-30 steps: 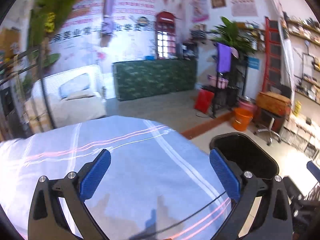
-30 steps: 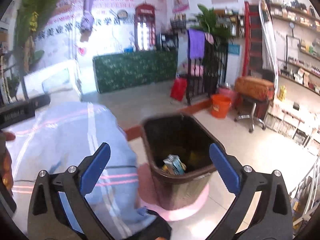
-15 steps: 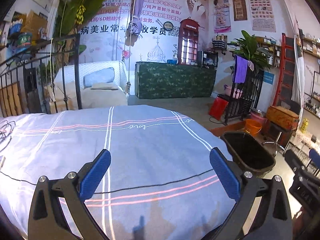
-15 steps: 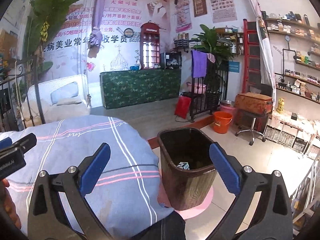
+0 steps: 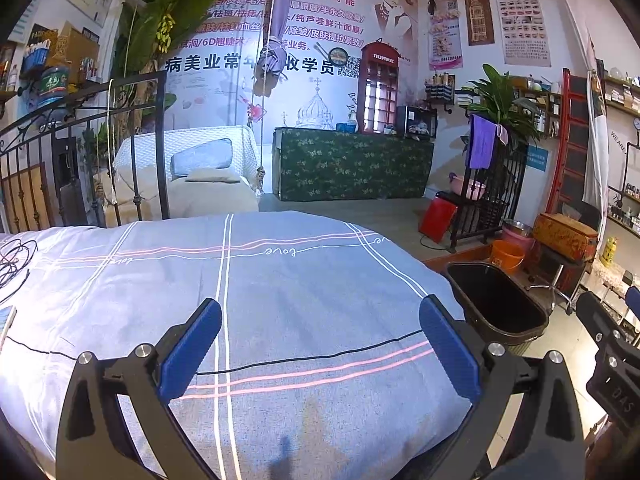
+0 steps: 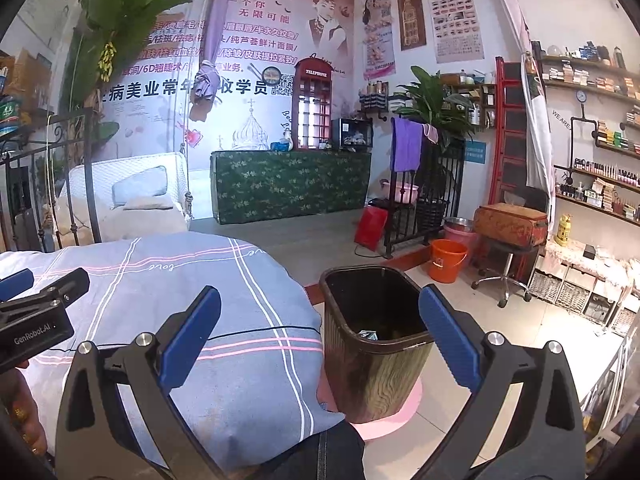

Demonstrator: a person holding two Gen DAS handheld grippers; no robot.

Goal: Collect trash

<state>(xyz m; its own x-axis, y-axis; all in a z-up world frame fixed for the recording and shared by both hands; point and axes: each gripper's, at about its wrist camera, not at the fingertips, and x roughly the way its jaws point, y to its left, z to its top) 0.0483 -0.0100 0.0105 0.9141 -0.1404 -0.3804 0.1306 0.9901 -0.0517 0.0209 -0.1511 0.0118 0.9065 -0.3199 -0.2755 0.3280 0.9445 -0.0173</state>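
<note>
Left hand-held gripper [image 5: 320,344] over bed [image 5: 300,280], jaws apart, empty.

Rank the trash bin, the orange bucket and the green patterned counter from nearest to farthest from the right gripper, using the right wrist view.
From the right gripper:
1. Trash bin, straight ahead beside the bed.
2. Orange bucket, farther back on the floor, to the right.
3. Green patterned counter, against the far wall.

We see the bed [image 5: 304,280] under its blue striped sheet, a thin black cable [image 5: 304,360] lying across it; the bin [image 6: 372,344] stands on the floor [image 6: 532,332].
</note>
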